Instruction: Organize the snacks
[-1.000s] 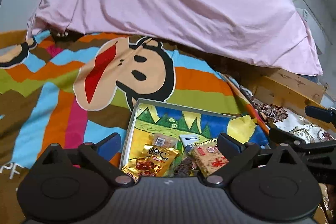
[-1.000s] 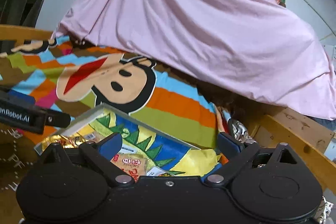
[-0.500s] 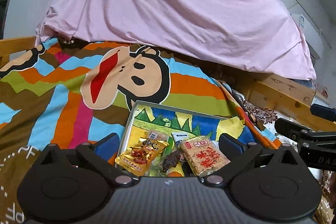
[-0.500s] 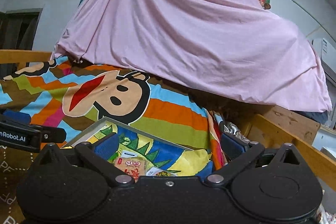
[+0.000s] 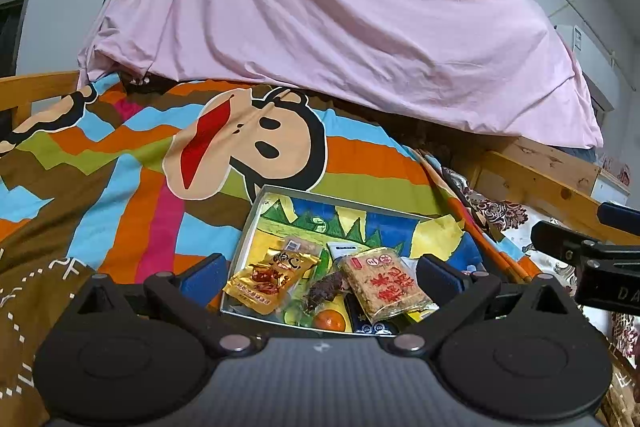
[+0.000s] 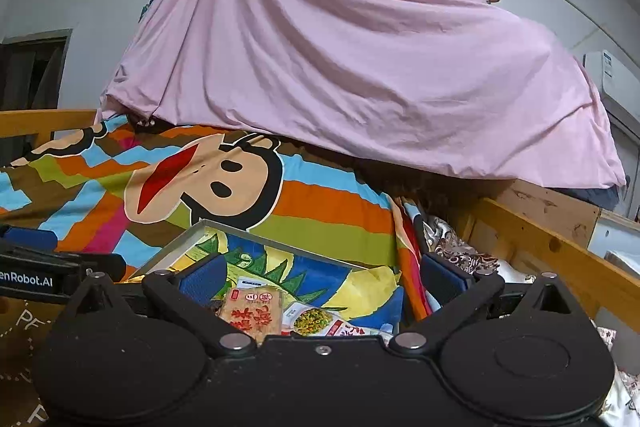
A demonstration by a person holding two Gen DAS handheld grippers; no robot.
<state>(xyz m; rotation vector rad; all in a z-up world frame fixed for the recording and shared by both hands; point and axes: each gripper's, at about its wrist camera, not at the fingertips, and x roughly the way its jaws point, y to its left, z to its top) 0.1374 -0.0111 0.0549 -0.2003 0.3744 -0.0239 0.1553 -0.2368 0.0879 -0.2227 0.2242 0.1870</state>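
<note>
A: What's in the tray (image 5: 247, 227)?
B: Left to right: a gold snack packet (image 5: 269, 277), a dark brown piece (image 5: 326, 289), then a tan biscuit pack with red characters (image 5: 382, 283), all at its 6 o'clock end.
A: Room to move?
B: The striped monkey blanket (image 5: 132, 187) lies open at 9 o'clock; a wooden bed rail (image 6: 540, 247) at 3.
A: Tools?
B: Left tool (image 5: 320, 273) and right tool (image 6: 320, 277) both spread, holding nothing, above the tray.

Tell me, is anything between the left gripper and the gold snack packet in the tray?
Nothing visible: the left gripper has open jaws, and the shiny gold snack packet lies uncovered in the shallow grey tray between them.
</note>
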